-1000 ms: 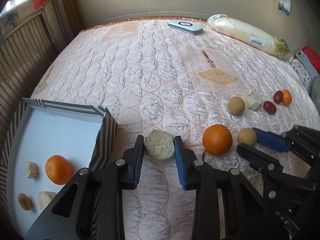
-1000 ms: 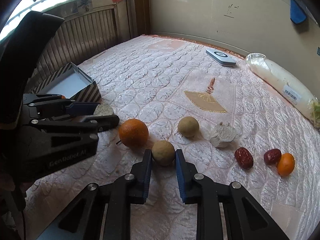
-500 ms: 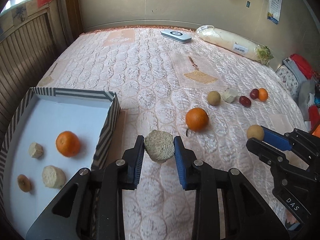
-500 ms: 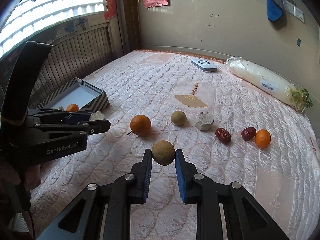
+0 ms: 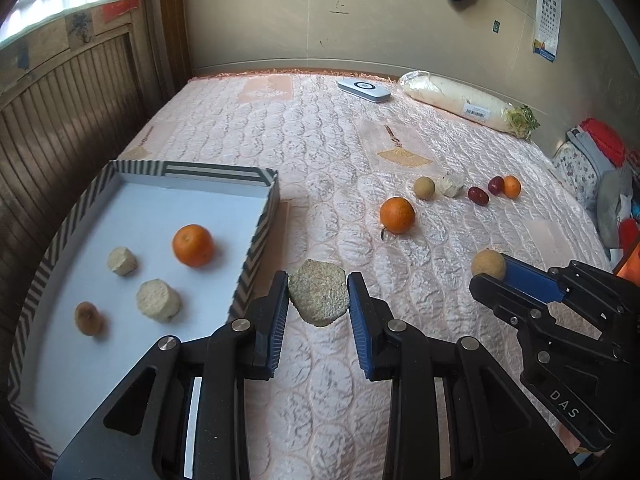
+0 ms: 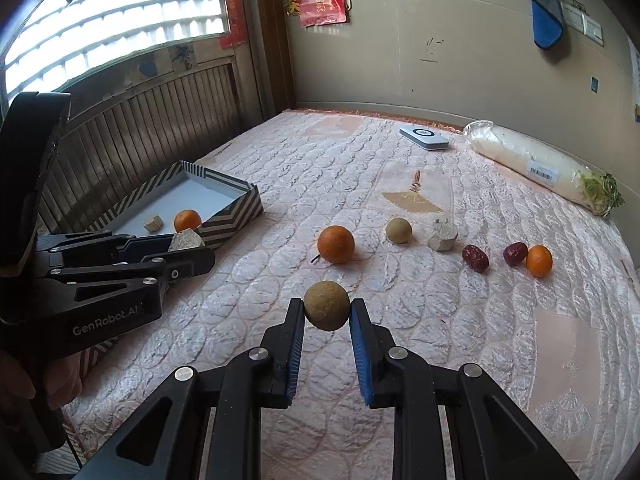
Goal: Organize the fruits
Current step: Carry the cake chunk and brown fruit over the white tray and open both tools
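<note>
My left gripper [image 5: 318, 300] is shut on a rough beige-green fruit chunk [image 5: 318, 297] and holds it above the bed, just right of the striped box [image 5: 260, 216]. The box holds an orange [image 5: 193, 245], two pale chunks [image 5: 158, 301] and a brown slice [image 5: 86, 317]. My right gripper [image 6: 326, 314] is shut on a round tan fruit [image 6: 326, 311], lifted above the bed. On the bed lie an orange [image 6: 336, 244], a tan ball [image 6: 399, 230], a pale chunk [image 6: 442, 235], two red dates [image 6: 475, 258] and a small orange [image 6: 539, 261].
A wrapped white radish [image 5: 460, 100] and a flat white device [image 5: 363, 89] lie at the far side of the pink quilted bed [image 5: 320, 144]. A wooden slatted wall [image 5: 60, 120] runs along the left. Clothes [image 5: 600, 148] are piled at the right.
Both grippers have risen from the bed with their fruit in them and drawn back. The left one now hangs closer to the box.
</note>
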Demonstrator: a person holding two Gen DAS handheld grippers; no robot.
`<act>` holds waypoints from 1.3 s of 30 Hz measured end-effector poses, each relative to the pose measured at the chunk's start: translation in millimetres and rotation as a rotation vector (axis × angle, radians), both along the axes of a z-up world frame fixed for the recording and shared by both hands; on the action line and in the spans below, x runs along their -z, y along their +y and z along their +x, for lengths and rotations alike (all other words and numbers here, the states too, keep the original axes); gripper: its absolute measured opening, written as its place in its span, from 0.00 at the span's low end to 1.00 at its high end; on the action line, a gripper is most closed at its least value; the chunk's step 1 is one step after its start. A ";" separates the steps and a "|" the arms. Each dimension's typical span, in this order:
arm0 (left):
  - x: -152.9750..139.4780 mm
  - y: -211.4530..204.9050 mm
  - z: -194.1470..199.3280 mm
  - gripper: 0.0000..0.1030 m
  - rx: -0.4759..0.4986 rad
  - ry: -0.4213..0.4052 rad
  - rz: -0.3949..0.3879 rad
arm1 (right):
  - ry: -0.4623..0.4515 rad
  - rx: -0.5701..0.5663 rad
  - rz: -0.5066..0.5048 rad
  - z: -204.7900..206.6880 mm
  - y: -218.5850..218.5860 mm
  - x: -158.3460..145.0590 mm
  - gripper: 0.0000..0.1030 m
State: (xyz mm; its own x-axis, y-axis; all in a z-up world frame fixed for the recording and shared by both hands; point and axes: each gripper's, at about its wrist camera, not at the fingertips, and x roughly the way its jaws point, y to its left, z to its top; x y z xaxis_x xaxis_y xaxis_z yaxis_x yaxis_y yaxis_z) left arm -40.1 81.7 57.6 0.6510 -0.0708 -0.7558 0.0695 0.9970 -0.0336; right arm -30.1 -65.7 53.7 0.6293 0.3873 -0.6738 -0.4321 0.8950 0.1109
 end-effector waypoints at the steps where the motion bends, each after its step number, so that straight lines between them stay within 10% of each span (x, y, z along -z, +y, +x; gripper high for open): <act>1: -1.0 3.3 -2.7 0.28 -0.005 -0.002 -0.002 | -0.001 -0.004 -0.001 -1.6 3.2 -0.9 0.21; 39: -7.0 132.1 -64.0 0.28 -0.280 -0.055 -0.004 | -0.071 -0.235 -0.062 -41.5 134.1 -29.8 0.21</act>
State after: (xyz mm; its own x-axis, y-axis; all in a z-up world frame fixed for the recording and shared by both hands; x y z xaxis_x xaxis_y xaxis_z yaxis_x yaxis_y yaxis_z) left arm -104.1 213.8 64.7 0.6853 0.1150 -0.7191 -0.2072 0.9774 -0.0411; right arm -71.7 68.4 83.5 0.5738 0.4881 -0.6577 -0.6337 0.7733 0.0210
